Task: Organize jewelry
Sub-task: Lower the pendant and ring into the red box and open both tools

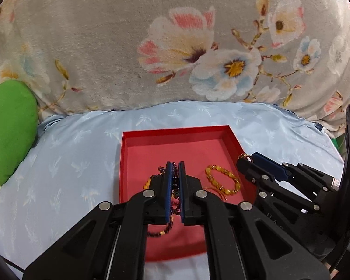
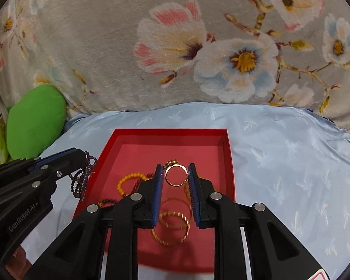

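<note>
The left tool (image 1: 175,168) is clenched on one strand of dark purple beads (image 2: 82,175), which hangs from its tips above the left edge of the one shallow red cardboard tray (image 2: 170,133). The right tool (image 2: 176,175) grips one gold ring (image 2: 176,176) upright between its blue pads, above the tray. Inside the tray lie yellow bead bracelets, at least two (image 1: 222,182), and two thin gold bangles (image 2: 172,226). The tray rests on a pale blue bed sheet (image 2: 291,163), near a grey floral blanket (image 2: 105,46) and one green cushion (image 2: 35,121).
</note>
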The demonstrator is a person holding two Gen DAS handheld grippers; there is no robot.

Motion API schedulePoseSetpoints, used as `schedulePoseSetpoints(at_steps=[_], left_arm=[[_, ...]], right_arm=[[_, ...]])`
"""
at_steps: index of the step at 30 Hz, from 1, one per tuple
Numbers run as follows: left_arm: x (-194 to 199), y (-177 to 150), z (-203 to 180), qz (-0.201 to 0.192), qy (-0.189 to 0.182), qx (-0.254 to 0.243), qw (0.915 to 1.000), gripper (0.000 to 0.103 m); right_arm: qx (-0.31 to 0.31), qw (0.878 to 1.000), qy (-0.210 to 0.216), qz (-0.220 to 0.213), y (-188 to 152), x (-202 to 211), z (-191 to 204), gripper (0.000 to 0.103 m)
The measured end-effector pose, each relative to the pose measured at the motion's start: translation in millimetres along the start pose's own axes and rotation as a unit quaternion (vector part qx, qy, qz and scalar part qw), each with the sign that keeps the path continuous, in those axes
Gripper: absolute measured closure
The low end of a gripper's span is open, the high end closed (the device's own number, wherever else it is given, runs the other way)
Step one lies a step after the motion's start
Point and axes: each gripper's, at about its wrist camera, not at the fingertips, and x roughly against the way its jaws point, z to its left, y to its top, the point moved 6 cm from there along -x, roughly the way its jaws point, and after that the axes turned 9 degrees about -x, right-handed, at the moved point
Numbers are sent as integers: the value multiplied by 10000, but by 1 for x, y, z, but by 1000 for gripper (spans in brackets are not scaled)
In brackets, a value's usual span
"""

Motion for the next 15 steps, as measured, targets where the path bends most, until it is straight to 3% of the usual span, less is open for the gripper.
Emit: schedulePoseSetpoints(at_steps=[6, 15], left_arm=[[-52, 5, 11, 227, 21, 28, 9997, 98], [-97, 2, 18, 478, 133, -7, 9988, 98]], right_arm=[[-36, 9996, -136, 246, 13, -55, -7, 82], [94, 9983, -228, 521, 10, -96, -8, 82]])
